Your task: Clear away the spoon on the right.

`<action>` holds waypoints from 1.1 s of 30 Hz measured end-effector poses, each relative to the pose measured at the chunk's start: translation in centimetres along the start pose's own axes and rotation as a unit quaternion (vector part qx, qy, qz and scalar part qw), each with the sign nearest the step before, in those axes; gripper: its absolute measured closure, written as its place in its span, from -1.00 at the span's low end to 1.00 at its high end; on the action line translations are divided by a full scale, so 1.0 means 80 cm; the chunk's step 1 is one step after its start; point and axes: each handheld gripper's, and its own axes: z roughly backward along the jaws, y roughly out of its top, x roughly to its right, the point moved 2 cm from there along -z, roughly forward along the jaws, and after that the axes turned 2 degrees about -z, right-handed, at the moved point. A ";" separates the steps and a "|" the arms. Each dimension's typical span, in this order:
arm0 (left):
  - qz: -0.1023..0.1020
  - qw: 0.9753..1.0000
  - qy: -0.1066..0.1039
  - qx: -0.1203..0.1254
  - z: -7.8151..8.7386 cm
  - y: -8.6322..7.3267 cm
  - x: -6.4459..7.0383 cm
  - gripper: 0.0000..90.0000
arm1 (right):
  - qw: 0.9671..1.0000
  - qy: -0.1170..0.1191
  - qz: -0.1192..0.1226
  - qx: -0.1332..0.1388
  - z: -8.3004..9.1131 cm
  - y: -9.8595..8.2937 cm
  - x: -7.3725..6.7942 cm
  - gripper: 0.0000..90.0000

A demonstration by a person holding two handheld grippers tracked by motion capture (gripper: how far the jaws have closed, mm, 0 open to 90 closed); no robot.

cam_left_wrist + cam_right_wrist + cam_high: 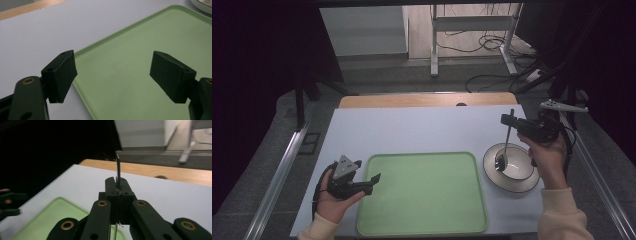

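A spoon [507,137] hangs upright with its dark bowl end down inside a white bowl [516,172] that rests on a plate at the table's right. My right gripper [507,120] is shut on the spoon's handle near the top; in the right gripper view the thin metal handle [118,171] sticks up from between the pressed jaws of the right gripper [117,185]. A green tray [422,192] lies bare in the middle of the table. My left gripper [371,182] is open at the tray's left edge, its jaws spread over the tray's rim [82,51].
The white tabletop [412,130] ends in a wooden strip [427,100] at the back. Metal rails run along both sides of the table. Behind it are a desk frame [434,45] and cables on the floor.
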 end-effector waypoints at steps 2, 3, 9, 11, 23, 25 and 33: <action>0.002 1.000 0.002 0.000 0.000 0.000 -0.001 -0.54 | 1.000 0.019 0.001 0.002 -0.002 0.001 -0.013 0.97; 0.002 1.000 0.002 0.001 0.000 0.000 0.000 -0.54 | 1.000 0.015 0.007 -0.001 -0.003 0.001 -0.016 0.97; -0.001 1.000 0.002 -0.001 0.001 0.000 0.001 -0.54 | 0.999 0.033 0.012 -0.006 -0.008 -0.002 -0.032 0.97; 0.000 1.000 0.002 0.000 0.001 0.000 0.001 -0.54 | 0.999 0.042 0.016 -0.008 -0.011 -0.003 -0.041 0.97; 0.004 1.000 0.001 -0.001 0.000 -0.001 -0.001 -0.54 | 0.997 0.067 -0.004 -0.027 -0.030 -0.022 -0.056 0.97; 0.004 1.000 0.002 -0.002 0.000 -0.001 -0.001 -0.54 | 0.997 0.068 -0.006 -0.030 -0.031 -0.022 -0.057 0.97; 0.004 1.000 0.003 -0.001 0.001 -0.001 -0.002 -0.54 | 0.996 0.084 -0.014 -0.041 -0.045 -0.035 -0.071 0.97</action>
